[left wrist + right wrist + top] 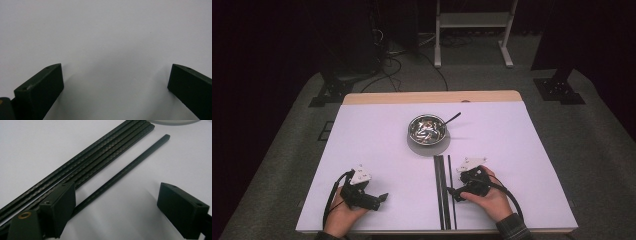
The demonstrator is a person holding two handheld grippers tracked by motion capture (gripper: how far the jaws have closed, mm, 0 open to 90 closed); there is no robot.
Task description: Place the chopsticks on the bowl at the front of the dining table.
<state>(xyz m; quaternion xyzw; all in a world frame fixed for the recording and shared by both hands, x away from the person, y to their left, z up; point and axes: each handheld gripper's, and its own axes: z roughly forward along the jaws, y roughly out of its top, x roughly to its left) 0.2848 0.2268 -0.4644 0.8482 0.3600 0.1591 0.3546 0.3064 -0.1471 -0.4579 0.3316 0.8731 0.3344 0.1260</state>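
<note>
Both jaws gaping, the right hand-held gripper (116,202) straddles the loose stick (125,171), which could roll toward nine o'clock while the left hand-held gripper (115,85) idles.

Left hand (341,212) at near left, gripping left gripper (381,198), jaws spread wide, aimed rightward. Right hand (490,199) at near right, gripping right gripper (453,192), jaws likewise wide apart, aimed leftward. Forearms entering from near edge.

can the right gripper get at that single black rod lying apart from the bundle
Probably yes: the right gripper is open, and the lone rod runs between its jaws on bare table, apart from the bundle.
</note>
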